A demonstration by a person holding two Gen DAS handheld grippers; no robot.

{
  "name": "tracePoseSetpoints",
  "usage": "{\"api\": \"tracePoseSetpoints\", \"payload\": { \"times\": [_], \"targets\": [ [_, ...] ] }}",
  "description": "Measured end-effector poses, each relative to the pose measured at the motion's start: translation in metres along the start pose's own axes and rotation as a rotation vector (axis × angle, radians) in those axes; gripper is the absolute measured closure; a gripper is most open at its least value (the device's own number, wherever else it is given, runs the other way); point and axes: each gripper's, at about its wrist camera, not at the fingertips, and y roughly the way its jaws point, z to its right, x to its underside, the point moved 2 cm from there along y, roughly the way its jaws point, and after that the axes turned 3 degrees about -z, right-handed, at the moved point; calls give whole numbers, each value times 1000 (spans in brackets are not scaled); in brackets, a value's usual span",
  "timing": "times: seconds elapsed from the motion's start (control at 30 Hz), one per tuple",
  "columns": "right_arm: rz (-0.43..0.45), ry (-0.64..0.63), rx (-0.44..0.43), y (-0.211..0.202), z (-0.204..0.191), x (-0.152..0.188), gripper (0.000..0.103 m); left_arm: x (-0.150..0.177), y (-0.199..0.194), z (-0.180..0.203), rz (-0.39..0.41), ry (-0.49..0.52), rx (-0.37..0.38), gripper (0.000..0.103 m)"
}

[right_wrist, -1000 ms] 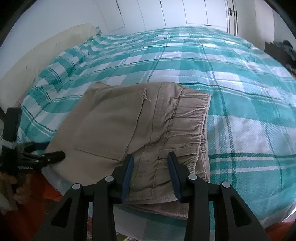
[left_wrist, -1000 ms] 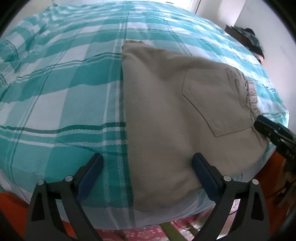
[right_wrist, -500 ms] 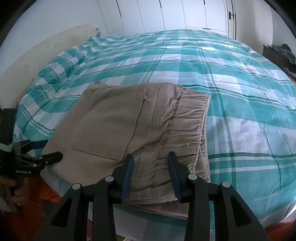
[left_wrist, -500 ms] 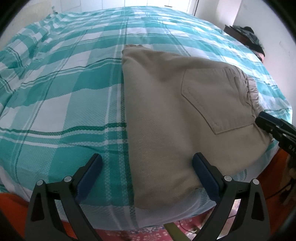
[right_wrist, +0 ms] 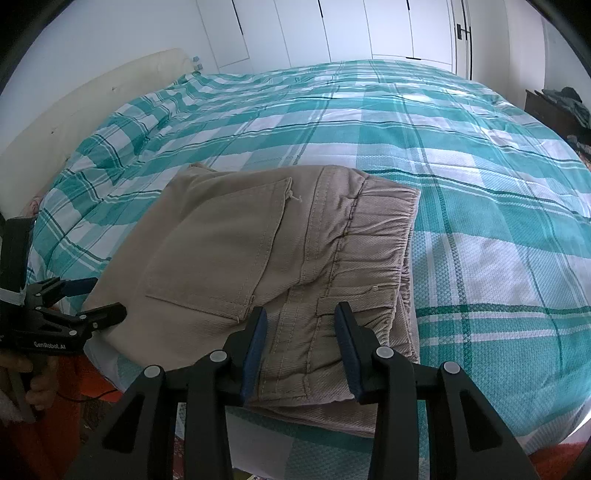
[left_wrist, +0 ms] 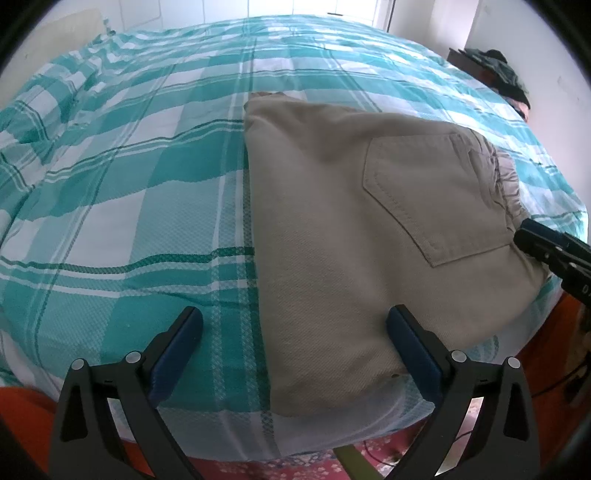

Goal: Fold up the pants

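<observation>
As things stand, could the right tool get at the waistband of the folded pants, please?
Probably yes. The right tool is open right at the near edge of the pants, its jaws astride the waistband, with nothing lying between. The left tool sits off at the far side.

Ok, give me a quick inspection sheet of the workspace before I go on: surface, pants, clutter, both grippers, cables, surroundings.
Surface: teal-and-white plaid bedspread, rumpled toward the headboard.
Job's things: beige cotton pants, folded into a compact stack at the bed's near edge, back pocket up, elastic waistband on the right.
Clutter: dark clothes heap on furniture beyond the bed.
Grippers: left gripper wide open, straddling the stack's left edge; right gripper open, hovering at the waistband.
Cables: thin dark cable on the floor.
Surroundings: white wardrobe doors, cream headboard.
</observation>
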Motion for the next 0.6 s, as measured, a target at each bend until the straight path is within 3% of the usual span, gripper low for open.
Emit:
{"api": "tracePoseSetpoints", "payload": {
  "times": [0.6],
  "targets": [
    [2,-2,2,0,0,1,64,0,0,0,3,5,-5,1]
  ]
}}
